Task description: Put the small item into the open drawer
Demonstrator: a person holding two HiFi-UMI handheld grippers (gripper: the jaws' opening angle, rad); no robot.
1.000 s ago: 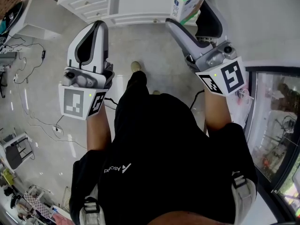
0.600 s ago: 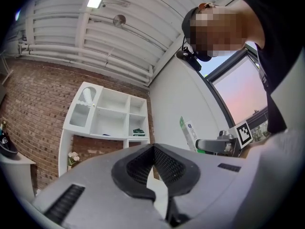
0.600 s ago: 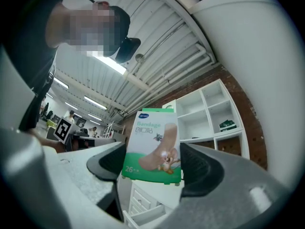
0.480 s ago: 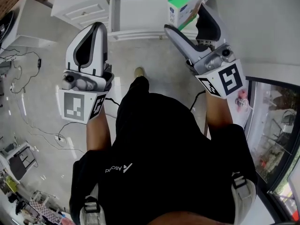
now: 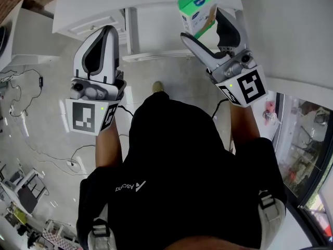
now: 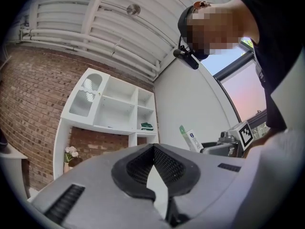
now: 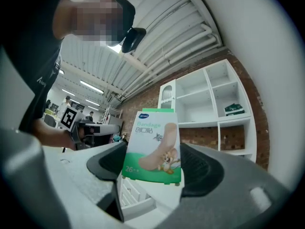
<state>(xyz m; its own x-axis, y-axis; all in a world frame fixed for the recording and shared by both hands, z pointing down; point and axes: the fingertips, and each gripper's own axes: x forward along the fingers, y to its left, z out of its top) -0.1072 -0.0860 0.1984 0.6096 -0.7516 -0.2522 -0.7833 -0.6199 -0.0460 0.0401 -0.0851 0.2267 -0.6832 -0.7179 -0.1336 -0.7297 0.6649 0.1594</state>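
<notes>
The small item is a green and white bandage box [image 5: 196, 8], held upright in my right gripper [image 5: 204, 26], which is shut on its lower part. In the right gripper view the box [image 7: 153, 146] fills the gap between the dark pads [image 7: 202, 171], and a white drawer [image 7: 136, 198] stands pulled out just beyond it. My left gripper [image 5: 105, 31] is held level at the left, shut and empty; its pads [image 6: 164, 168] meet. The white drawer cabinet [image 5: 104, 14] lies ahead on the floor, below both grippers in the head view.
A white open shelf unit [image 7: 214, 99] stands against a brick wall behind the cabinet. Cables [image 5: 31, 113] trail over the grey floor at left. A glass-fronted case [image 5: 304, 139] is at the right. People stand far back in the room [image 7: 66, 101].
The cabinet has slid lower in the head view as I come closer to it. The right gripper still holds the box, now over the cabinet's front edge. The left gripper has barely moved.
</notes>
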